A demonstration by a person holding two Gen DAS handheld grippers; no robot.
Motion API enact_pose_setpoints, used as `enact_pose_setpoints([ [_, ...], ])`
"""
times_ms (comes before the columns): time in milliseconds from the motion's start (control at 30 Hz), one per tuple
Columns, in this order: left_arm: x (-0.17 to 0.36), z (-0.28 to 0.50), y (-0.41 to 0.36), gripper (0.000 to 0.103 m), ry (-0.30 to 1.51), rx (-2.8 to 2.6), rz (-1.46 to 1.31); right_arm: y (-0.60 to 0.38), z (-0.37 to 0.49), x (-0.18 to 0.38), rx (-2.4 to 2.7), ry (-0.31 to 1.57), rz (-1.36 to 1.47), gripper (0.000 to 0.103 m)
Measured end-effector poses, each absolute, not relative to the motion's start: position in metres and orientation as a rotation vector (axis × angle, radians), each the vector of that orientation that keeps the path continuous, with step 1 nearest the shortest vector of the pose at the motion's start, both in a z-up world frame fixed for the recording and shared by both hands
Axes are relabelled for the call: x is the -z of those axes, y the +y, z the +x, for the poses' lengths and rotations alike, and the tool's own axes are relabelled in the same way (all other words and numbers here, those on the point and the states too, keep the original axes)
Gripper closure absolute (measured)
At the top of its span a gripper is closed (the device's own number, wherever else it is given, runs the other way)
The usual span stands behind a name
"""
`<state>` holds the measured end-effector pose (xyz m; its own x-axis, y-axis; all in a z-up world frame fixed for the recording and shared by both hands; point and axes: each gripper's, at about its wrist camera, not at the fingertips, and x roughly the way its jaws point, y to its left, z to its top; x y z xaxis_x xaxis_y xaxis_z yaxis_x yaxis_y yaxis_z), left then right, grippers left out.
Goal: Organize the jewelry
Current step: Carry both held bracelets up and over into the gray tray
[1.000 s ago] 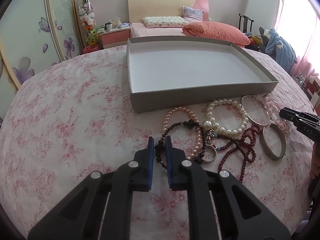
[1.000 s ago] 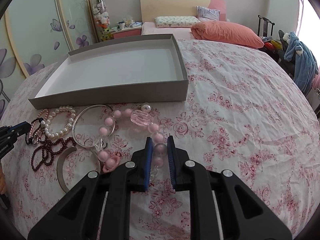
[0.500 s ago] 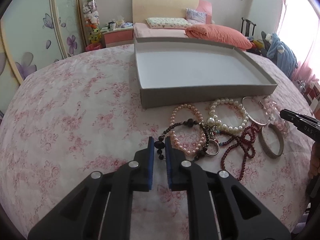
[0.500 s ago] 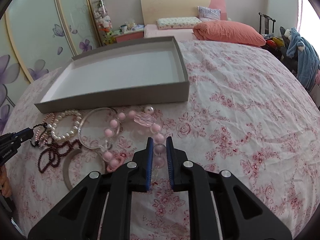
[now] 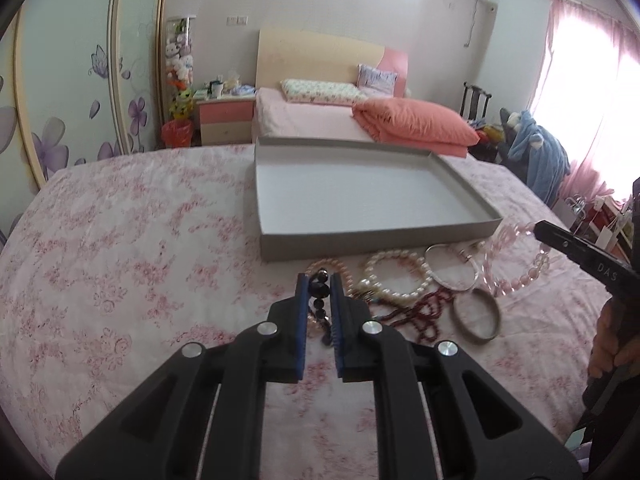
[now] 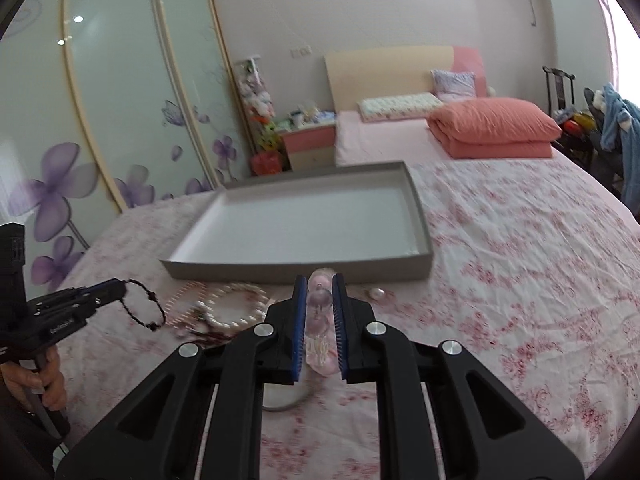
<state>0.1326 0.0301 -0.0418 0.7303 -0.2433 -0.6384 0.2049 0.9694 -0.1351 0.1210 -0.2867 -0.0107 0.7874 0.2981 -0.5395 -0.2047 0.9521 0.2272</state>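
Showing, in each wrist view, matte black plastic tongs: left tongs (image 5: 319, 280) and right tongs (image 6: 319, 280), each forking into two angular arms with triangular cut-outs. Carrying four round silver screw heads apiece, two per arm. Wearing ribbed blue pads (image 5: 301, 320) along the inner faces of the fingers. Displaying, from the side, a slim tapering black snout on the right tongs (image 5: 538, 229), bearing small white lettering "DAS" on its flank. Bearing small white lettering, too blurred to read, on the left tongs (image 6: 118, 289) as well. Gripping a pistol-style handle with each hand (image 6: 42, 380).
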Motion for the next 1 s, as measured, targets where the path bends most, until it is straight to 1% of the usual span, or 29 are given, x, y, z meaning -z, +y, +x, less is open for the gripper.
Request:
enact_pose_setpoints([
  [333,0.022,0.117,0.028,0.091,0.643,0.25,-0.09,-0.282,0.11,-0.003,-0.294,0.539,0.196,0.089],
  [533,0.005,0.108,0.024,0.091,0.588,0.239,-0.095,-0.275,0.097,-0.019,-0.291,0.458,0.17,0.089],
  [767,-0.017,0.102,0.011,0.091,0.52,0.208,-0.067,-0.266,0.09,-0.036,-0.286,0.375,0.136,0.089],
  [1000,-0.029,0.112,-0.003,0.091,0.477,0.148,-0.018,-0.258,0.098,-0.045,-0.259,0.317,0.103,0.089],
])
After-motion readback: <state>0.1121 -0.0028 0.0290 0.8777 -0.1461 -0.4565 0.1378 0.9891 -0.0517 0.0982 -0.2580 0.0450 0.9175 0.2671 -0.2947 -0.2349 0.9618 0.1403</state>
